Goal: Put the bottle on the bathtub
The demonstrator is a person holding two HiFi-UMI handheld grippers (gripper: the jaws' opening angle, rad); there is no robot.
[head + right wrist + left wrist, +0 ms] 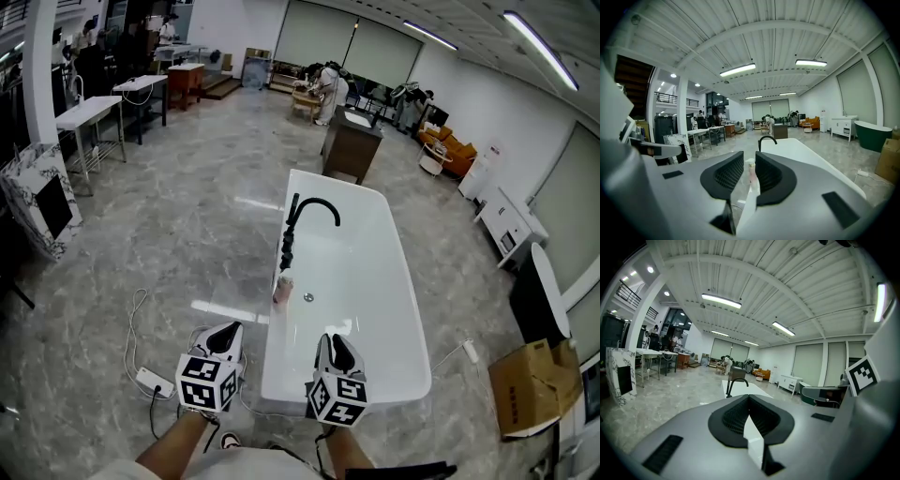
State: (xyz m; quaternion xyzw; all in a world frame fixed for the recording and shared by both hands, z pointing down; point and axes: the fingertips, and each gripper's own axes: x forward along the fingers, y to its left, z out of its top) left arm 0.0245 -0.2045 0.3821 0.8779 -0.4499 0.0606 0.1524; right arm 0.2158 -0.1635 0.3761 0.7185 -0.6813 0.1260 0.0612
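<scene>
- The left gripper (223, 336) is nearest, held beside the tub's near left corner; its jaws are pressed together with nothing between them.
- The right gripper (336, 347) hovers over the near end of the bathtub (412, 375), jaws parted by a narrow slot and holding nothing.
- Farther ahead, the bottle (283, 287) stands upright on the bathtub's left rim, well apart from both grippers and roughly between their lines; neither is clearly nearer.
- Seen through the right gripper's slot, the bottle lies dead ahead, so the placing looks done.
- Just beyond it rises the black faucet (309, 211).
</scene>
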